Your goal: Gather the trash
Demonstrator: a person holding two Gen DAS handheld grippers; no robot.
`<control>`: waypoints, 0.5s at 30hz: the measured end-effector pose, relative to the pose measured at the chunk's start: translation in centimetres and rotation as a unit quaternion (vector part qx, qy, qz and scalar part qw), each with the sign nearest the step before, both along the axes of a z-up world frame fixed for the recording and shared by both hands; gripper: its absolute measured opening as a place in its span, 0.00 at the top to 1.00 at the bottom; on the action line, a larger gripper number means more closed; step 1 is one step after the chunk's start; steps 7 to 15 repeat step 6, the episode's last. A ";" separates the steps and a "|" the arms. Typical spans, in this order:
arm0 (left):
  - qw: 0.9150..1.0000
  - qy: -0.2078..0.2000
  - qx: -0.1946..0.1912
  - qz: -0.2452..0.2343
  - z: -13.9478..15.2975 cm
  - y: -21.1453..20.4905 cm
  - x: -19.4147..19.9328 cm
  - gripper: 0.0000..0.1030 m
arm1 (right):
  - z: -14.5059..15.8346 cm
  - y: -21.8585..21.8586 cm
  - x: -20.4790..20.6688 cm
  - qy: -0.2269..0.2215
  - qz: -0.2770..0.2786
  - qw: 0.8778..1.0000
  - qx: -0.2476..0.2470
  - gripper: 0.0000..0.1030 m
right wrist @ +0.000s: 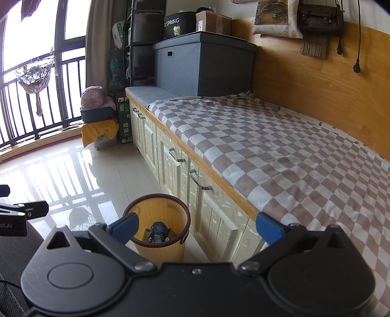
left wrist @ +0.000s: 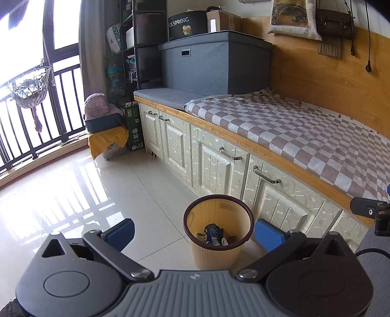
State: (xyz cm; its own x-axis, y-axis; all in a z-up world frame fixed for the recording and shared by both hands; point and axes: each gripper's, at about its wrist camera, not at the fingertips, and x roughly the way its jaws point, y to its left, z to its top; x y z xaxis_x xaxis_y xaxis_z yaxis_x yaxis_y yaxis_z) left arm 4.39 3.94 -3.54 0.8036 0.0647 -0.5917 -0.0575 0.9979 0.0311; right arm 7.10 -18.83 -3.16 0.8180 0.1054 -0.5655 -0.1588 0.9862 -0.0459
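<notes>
Trash (left wrist: 214, 234) (items indistinct) lies in bin (left wrist: 218, 253); both grippers (left wrist: 194, 232) (right wrist: 196, 227) gape.

A checkered cloth (right wrist: 280, 151) covers the long bench top at right of frame. White cabinet doors (left wrist: 214, 165) run beneath it. A grey storage box (left wrist: 214, 65) sits at the far end, upper centre, carrying a cardboard box (left wrist: 223, 22). A brown satchel (right wrist: 319, 18) hangs on the wood wall, upper right. A netted basket (left wrist: 29, 90) hangs on the balcony railing, upper left.

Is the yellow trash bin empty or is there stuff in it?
Not empty. The trash bin stands upright with wrappers lying at its bottom, well below the rim.
</notes>
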 end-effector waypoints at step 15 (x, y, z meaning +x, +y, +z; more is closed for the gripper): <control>1.000 0.000 0.002 -0.001 -0.3 0.2 -0.2 0.00 | 0.0 0.0 0.0 0.000 0.000 1.000 0.000 0.00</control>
